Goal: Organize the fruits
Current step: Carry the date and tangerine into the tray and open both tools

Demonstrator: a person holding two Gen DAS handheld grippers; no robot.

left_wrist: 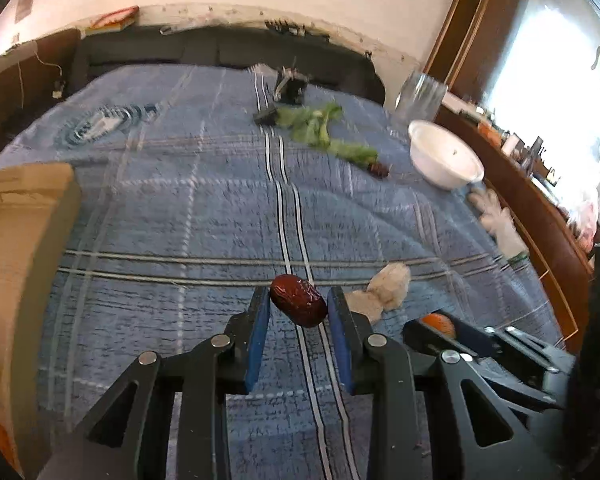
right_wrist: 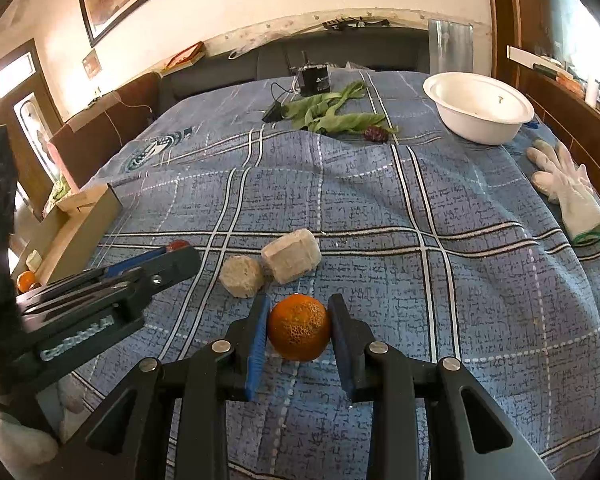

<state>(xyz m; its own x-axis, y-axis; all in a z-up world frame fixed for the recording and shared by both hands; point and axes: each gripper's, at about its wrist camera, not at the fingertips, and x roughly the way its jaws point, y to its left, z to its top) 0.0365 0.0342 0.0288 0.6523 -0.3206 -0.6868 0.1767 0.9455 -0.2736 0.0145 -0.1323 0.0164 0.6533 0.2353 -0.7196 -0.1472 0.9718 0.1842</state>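
Fruits here number 2 in the grippers: a dark red date (left_wrist: 298, 306) pinched between the blue pads of the left gripper (left_wrist: 299, 308), and an orange (right_wrist: 299, 328) clamped in the right gripper (right_wrist: 299, 326). Both claws are narrow, each closed on its fruit, just above the blue plaid blanket (right_wrist: 460, 208).

Seen from the right wrist, a white bowl (right_wrist: 480, 126) sits at 1 o'clock, apparently empty apart from a speck or 2. A cardboard box (right_wrist: 80, 224) lies at 9 o'clock, and another orange fruit (right_wrist: 26, 280) shows beside or inside it; I cannot tell which. 2 pale lumps (right_wrist: 272, 268) rest just beyond the held orange at 11 o'clock, green leaves (right_wrist: 332, 114) and a small dark red item (right_wrist: 374, 134) at 12 o'clock, and a white glove (right_wrist: 568, 192) at 2 o'clock.

My reading: the sorting is underway, both fruits are gripped, neither is placed, and which container is the destination is unclear.
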